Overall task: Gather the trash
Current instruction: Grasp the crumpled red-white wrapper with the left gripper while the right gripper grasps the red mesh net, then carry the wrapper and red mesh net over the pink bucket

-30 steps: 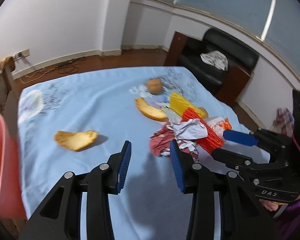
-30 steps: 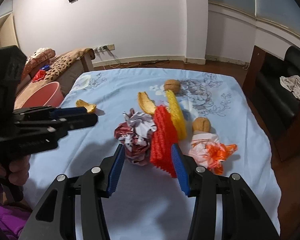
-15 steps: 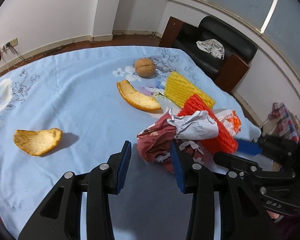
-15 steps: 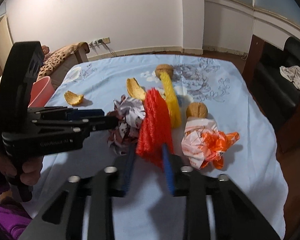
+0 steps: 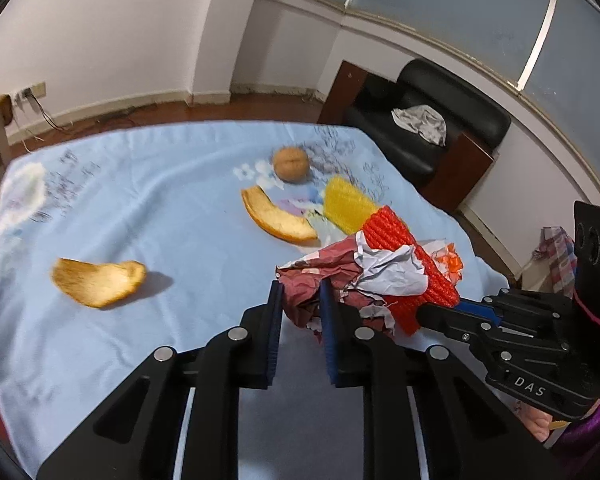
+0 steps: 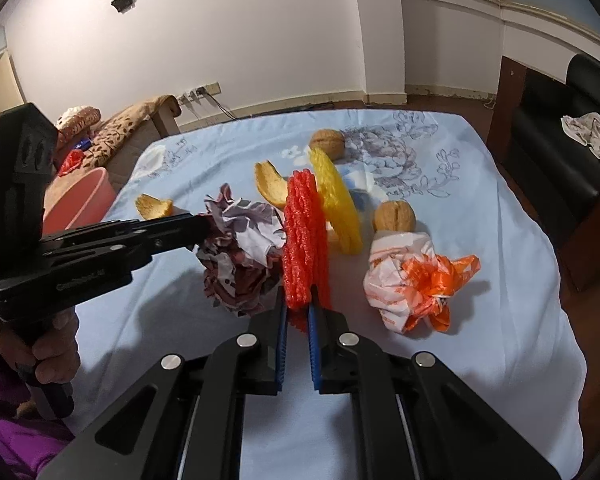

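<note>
My left gripper (image 5: 300, 300) is shut on a crumpled red-and-white paper ball (image 5: 348, 280), which also shows in the right wrist view (image 6: 240, 256). My right gripper (image 6: 298, 308) is shut on a red foam fruit net (image 6: 304, 236), also seen in the left wrist view (image 5: 412, 264). On the blue tablecloth (image 6: 440, 184) lie a yellow foam net (image 6: 336, 204), two orange peels (image 5: 96, 282) (image 5: 278, 218), two walnuts (image 6: 327, 142) (image 6: 394, 216) and an orange-and-white plastic bag (image 6: 412, 280).
A pink bin (image 6: 80, 204) stands off the table's left edge beside a blanket-covered seat (image 6: 120, 132). A black armchair (image 5: 428, 132) with a cloth on it stands beyond the far right corner. The table edges drop off at right and front.
Both grippers have closed: the left on the paper ball, the right on the red foam net. The left gripper moved right toward the ball.
</note>
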A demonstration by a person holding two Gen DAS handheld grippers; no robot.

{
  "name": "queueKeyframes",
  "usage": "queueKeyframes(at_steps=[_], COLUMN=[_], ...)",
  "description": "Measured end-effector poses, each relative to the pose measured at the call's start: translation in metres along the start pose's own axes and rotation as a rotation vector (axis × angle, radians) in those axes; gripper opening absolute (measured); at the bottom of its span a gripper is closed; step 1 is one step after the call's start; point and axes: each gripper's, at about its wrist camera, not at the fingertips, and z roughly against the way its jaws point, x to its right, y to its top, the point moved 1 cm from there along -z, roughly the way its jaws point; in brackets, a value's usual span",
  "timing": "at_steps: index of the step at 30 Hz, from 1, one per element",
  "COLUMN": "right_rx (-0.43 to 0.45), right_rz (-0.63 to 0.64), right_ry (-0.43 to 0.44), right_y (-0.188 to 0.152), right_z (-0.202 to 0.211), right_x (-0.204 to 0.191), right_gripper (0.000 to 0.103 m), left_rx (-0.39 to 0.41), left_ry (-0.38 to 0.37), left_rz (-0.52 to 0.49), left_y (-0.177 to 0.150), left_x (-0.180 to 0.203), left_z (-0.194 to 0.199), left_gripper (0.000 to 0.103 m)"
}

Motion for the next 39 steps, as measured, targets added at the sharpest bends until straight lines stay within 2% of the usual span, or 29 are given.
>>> queueKeyframes(at_steps=[10,19,31,39], right_rx=[0.056,0.085,0.103,0.077], right_rz=[0.031,0.051,0.156,0.198], right_ry=[0.042,0.120,0.260,0.337], right_y=[0.018,0.040,0.077,0.096], right_z=[0.016,0.021,0.007,-0.015], right_x=[-0.022,-0.054,-0.131,-0.181], right_gripper=[0.008,0.008,0.008,0.008], left_rx=[0.122,0.218,0.312,0.357], left_ry=[0.100,0.239,0.461,0.598], left_rz=[0.044,0.119,0.215,0.271], left_y=[0.006,0.008,0.001,-0.011], left_x=[-0.015,-0.043,-0.087,-0.117], left_z=[0.058,0.105,0.156,0.183], left_gripper=[0.018,0.018,0.018,0.018])
